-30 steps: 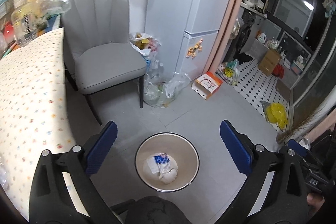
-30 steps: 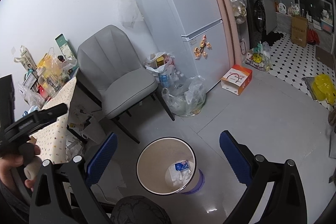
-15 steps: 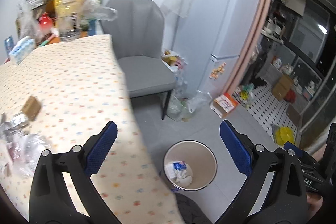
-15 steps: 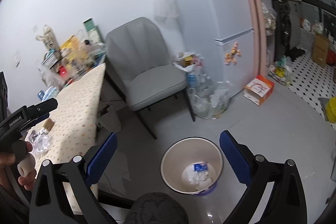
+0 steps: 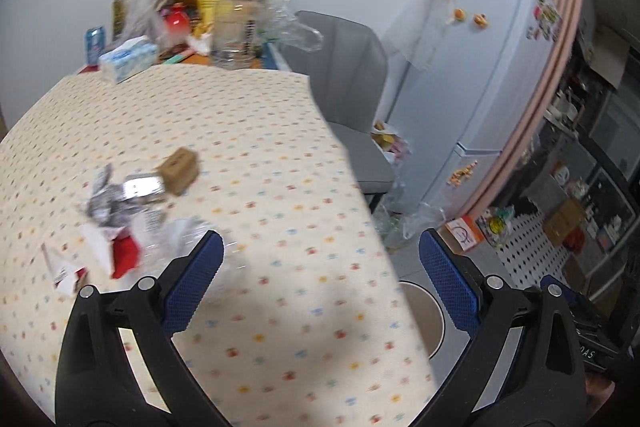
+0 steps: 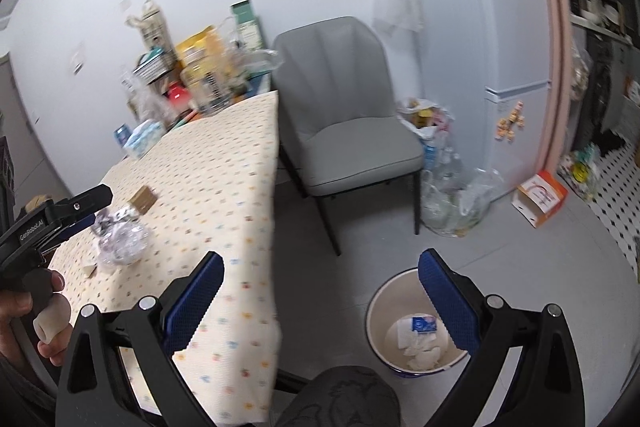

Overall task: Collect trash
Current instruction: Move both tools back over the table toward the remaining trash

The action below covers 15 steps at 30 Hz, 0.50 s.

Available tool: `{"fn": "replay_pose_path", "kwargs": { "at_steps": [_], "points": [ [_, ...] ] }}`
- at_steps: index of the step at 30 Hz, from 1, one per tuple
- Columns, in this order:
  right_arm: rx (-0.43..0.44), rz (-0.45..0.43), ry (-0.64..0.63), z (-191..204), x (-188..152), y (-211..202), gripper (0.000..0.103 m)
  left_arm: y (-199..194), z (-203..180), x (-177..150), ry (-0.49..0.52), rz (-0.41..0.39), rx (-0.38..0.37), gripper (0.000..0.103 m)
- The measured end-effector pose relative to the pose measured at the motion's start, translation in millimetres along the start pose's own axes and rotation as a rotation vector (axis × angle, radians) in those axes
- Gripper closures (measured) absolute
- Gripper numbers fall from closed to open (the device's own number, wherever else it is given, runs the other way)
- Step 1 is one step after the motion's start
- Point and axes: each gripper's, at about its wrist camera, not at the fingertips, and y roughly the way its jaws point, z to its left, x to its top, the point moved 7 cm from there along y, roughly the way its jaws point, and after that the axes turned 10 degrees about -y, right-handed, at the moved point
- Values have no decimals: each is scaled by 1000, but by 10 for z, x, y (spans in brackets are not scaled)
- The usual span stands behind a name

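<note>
A pile of trash lies on the patterned tablecloth: crumpled foil wrappers, a small brown box, a red scrap and a clear plastic bag. My left gripper hovers open over the table, just right of the pile, holding nothing. In the right wrist view the same pile sits by the left gripper, held in a hand. My right gripper is open and empty above the table's edge. The trash bin on the floor holds white paper and a blue packet.
A grey chair stands at the table's far end, with bags of bottles and a cardboard box by the white fridge. Boxes, jars and packets crowd the table's back. The bin peeks out past the table's edge.
Both grippers have swung up and left from above the bin toward the table. The trash pile has come into the left wrist view. Both stay open and empty.
</note>
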Motion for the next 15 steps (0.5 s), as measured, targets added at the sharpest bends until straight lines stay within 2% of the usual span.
{"fn": "replay_pose_path", "kwargs": {
  "at_steps": [11, 15],
  "points": [
    [85, 23, -90, 728, 83, 185, 8, -253, 757, -4, -43, -34, 71, 6],
    [109, 37, -126, 982, 74, 263, 8, -320, 1036, -33, -65, -28, 84, 13]
  ]
}}
